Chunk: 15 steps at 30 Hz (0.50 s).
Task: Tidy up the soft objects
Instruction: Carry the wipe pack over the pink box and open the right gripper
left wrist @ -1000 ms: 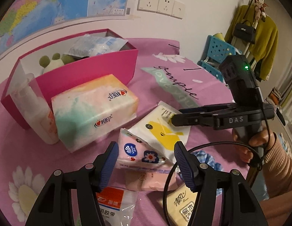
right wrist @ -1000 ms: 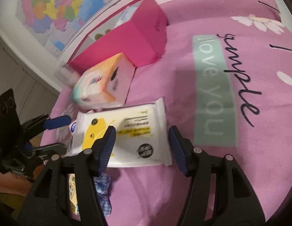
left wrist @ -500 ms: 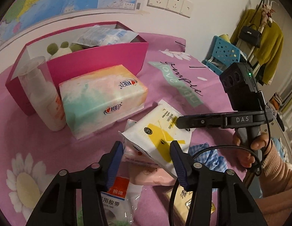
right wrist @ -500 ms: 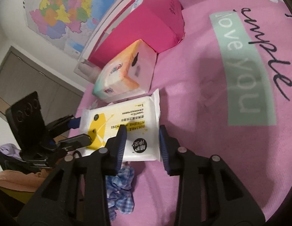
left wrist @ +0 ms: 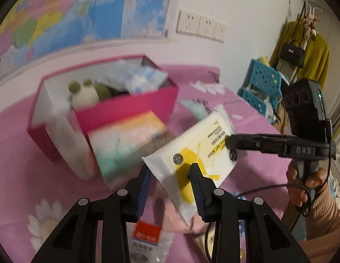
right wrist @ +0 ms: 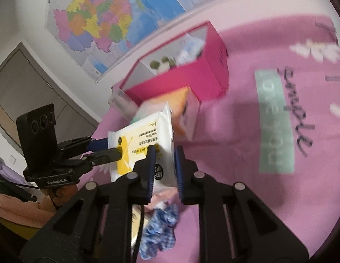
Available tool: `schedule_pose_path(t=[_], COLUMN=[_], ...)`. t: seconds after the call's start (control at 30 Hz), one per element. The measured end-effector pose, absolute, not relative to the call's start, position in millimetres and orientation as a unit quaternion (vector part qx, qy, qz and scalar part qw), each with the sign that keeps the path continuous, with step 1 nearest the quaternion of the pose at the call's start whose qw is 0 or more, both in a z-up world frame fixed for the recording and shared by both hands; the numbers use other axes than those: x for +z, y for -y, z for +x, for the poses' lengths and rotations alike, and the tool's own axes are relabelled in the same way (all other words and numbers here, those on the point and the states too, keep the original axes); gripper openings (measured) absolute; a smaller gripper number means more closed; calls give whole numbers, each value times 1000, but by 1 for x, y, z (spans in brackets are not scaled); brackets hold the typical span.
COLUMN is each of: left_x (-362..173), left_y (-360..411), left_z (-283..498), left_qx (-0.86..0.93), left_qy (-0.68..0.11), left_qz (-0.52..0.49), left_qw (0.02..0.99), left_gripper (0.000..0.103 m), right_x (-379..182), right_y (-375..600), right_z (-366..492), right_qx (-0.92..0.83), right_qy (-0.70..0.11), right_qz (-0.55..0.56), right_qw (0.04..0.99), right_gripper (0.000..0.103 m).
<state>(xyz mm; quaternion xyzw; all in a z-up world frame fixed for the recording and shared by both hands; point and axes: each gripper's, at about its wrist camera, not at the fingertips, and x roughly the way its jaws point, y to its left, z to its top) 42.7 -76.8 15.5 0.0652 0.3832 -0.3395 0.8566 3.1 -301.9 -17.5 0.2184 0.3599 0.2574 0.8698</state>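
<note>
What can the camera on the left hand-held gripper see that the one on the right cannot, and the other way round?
Only the left view shows the wall sockets, the yellow coat with a black handbag, the blue stool and a packet with an orange label.

Only the right view shows the blue checked cloth, the grey door and the green patch with lettering on the cover.

Both show the wipes pack held at opposite ends by the left hand-held gripper and right hand-held gripper, the pink box, the tissue pack and the wall map.
</note>
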Motion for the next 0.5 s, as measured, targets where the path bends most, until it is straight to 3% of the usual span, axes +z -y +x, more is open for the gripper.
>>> schedule_pose_path(t=[0.5], left_x=[93], left_y=[64], left_z=[132], left_qx=[-280], left_qy=[-322], left_qz=[75], left_qw=[901], left_gripper=[39], right_x=[60], right_y=[274], right_z=[86], right_qx=[262], right_qy=[-299], right_qz=[177], right_qw=[900], right_gripper=[19])
